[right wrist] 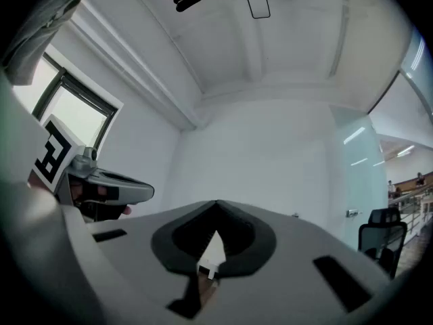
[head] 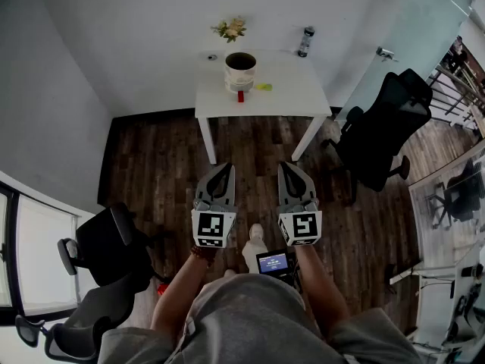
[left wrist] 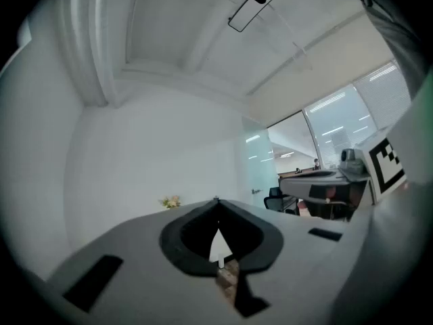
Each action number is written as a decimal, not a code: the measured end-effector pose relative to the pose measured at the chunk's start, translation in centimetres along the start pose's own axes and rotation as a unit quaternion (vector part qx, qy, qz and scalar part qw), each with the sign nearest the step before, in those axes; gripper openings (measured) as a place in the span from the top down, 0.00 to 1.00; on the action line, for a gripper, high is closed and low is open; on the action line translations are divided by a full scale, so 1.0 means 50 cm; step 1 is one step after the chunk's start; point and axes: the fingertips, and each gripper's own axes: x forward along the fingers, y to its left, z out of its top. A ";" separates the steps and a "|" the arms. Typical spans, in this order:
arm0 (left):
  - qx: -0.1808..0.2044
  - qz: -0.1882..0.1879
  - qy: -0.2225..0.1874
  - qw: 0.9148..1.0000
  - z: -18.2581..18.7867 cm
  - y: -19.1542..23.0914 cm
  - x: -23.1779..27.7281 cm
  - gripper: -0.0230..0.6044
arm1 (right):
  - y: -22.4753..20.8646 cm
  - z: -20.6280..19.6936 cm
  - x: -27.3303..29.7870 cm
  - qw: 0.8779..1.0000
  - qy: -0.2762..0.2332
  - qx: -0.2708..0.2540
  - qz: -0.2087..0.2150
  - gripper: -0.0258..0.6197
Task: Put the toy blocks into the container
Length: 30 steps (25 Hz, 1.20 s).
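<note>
A dark wooden floor (head: 167,165) was seen spread across the room, and a white desk (head: 295,97) was set by the far wall, well apart from the person. One black office chair (head: 383,127) was placed to the right of the desk and another chair (head: 114,249) at the lower left. The left tool (head: 221,174) and the right tool (head: 291,174) were held level, side by side above the floor and short of the desk. In each gripper view the jaws were seen pressed together at the tips, with nothing gripped. A white container (head: 240,78) with a dark inside was stood near the desk's front edge. A bottle (head: 305,42) was stood at the back right corner, and flowers (head: 230,29) were seen by the wall. A red toy block (head: 241,95) was laid just in front of the container, and a yellow-green toy block (head: 263,86) just beside its right; both were outside it.
</note>
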 end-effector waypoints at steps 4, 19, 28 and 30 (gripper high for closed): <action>0.003 -0.005 0.009 1.000 -0.017 -0.012 0.091 0.95 | -0.059 -0.042 0.068 1.000 0.013 0.006 0.021 0.96; -0.003 0.017 0.054 0.998 -0.085 -0.004 0.385 0.95 | -0.329 -0.202 0.267 0.995 0.068 0.029 0.070 0.96; -0.021 0.028 0.075 0.997 -0.156 0.079 0.485 0.95 | -0.379 -0.276 0.386 0.991 0.100 0.028 0.081 0.96; -0.034 0.029 0.076 0.996 -0.174 0.107 0.523 0.95 | -0.384 -0.294 0.423 0.990 0.113 0.022 0.082 0.96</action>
